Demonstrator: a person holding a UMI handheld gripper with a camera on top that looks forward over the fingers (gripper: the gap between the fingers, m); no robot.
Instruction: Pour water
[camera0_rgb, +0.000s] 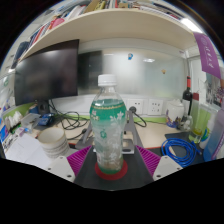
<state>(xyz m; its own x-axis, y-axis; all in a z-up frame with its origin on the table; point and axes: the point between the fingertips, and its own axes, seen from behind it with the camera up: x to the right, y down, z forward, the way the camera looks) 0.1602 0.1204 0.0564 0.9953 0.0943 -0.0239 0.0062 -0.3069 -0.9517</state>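
Note:
A clear plastic water bottle (108, 120) with a white cap and a green label stands upright on a red round base (110, 173). It stands between my gripper's (111, 163) two fingers. The magenta pads (78, 161) lie at either side of its lower part. The left pad looks close against the bottle, and a small gap shows at the right pad. The fingers are open about the bottle. No cup or other vessel for the water shows.
Beyond the bottle is a cluttered desk with a dark monitor (48, 72) at the left, cables and a wall socket strip (150, 104) behind. A coiled blue cable (180, 150) lies at the right. A shelf with books (110, 20) hangs overhead.

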